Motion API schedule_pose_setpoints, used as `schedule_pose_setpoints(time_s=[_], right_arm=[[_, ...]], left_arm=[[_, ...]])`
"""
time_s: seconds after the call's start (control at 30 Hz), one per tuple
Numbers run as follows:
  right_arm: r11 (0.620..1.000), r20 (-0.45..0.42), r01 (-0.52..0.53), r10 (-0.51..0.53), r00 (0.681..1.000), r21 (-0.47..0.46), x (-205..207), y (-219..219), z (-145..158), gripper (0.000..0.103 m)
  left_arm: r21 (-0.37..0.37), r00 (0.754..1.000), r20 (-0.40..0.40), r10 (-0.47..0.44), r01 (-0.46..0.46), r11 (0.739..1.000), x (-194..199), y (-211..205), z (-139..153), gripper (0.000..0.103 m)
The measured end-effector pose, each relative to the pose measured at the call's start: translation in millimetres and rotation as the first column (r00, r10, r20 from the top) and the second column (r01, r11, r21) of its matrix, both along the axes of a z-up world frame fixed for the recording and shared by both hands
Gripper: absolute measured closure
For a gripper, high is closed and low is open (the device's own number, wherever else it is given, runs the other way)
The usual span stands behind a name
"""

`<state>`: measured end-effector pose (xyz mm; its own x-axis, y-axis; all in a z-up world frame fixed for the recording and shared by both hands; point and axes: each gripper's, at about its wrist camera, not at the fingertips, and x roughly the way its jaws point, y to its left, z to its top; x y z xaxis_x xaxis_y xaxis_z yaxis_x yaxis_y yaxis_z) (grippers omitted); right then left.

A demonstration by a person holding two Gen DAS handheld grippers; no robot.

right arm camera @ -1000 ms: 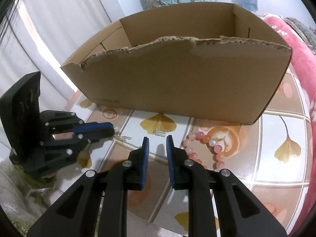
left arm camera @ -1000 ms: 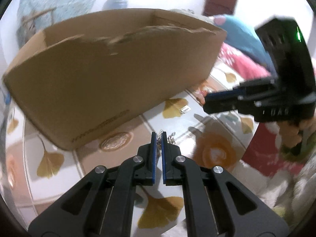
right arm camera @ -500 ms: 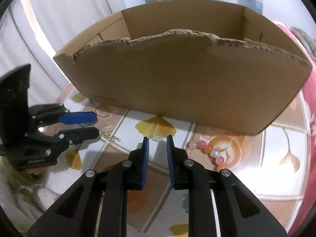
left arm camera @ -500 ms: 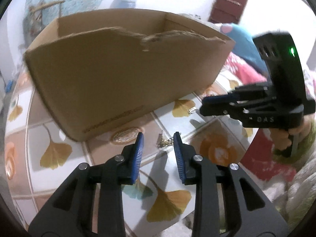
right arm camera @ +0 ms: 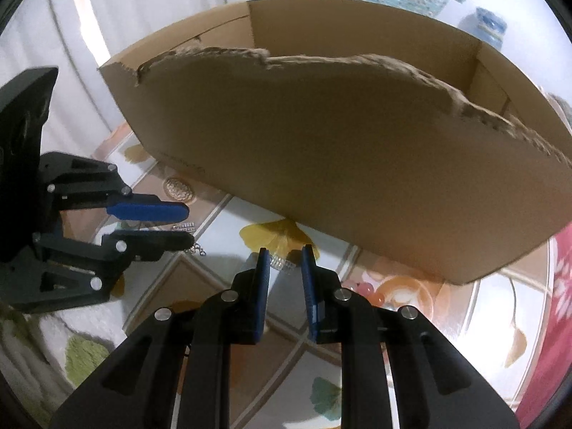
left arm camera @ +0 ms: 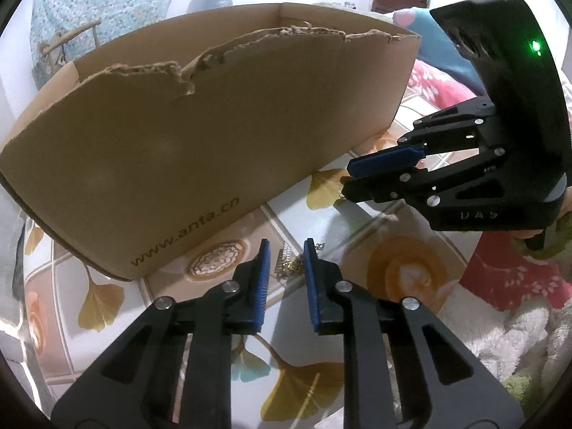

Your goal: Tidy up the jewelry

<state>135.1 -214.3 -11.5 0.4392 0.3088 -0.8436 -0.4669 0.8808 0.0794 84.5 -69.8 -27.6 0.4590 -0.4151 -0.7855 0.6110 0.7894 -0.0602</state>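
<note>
While both grippers hover low, jewelry lies before the cardboard box (left arm camera: 214,136).
Left gripper (left arm camera: 286,261) jaws closing around a chain (left arm camera: 291,262) at lower centre; right gripper (right arm camera: 284,268) fingers slightly apart, unclamped.

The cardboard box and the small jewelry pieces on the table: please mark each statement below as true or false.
1. The cardboard box has a torn top edge. True.
2. The left gripper jaws are empty and far from any jewelry. False: they are closing around a small gold chain piece on the table.
3. Pink beads lie inside the box. False: they lie on the table, in front of it.
4. The right gripper points at a small sparkly clip. True.
</note>
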Motion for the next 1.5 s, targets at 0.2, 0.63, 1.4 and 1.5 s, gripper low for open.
schedule_pose_setpoints(time_s=[0.2,0.63,1.4,1.5], right_arm=[[0.999,-0.003,-0.045,0.045,0.999,-0.01,0.7,5.4,-1.0,0.085],[1.0,-0.099,0.013,-0.011,0.995,0.021,-5.9,12.4,0.3,0.085],[0.981,-0.097,0.188,-0.182,0.979,0.055,-6.2,35.4,-16.5,0.098],[0.977,-0.101,0.203,-0.195,0.976,0.069,-7.4,29.9,-17.3,0.098]], left_arm=[[-0.01,1.0,-0.012,0.01,-0.01,1.0,-1.1,7.3,1.1,0.086],[-0.02,1.0,-0.006,0.018,-0.018,1.0,-1.0,1.4,-0.2,0.086],[-0.068,1.0,-0.006,0.016,-0.016,0.998,-2.6,11.7,5.3,0.086],[-0.072,1.0,-0.011,0.019,-0.02,0.997,-0.9,14.8,5.2,0.086]])
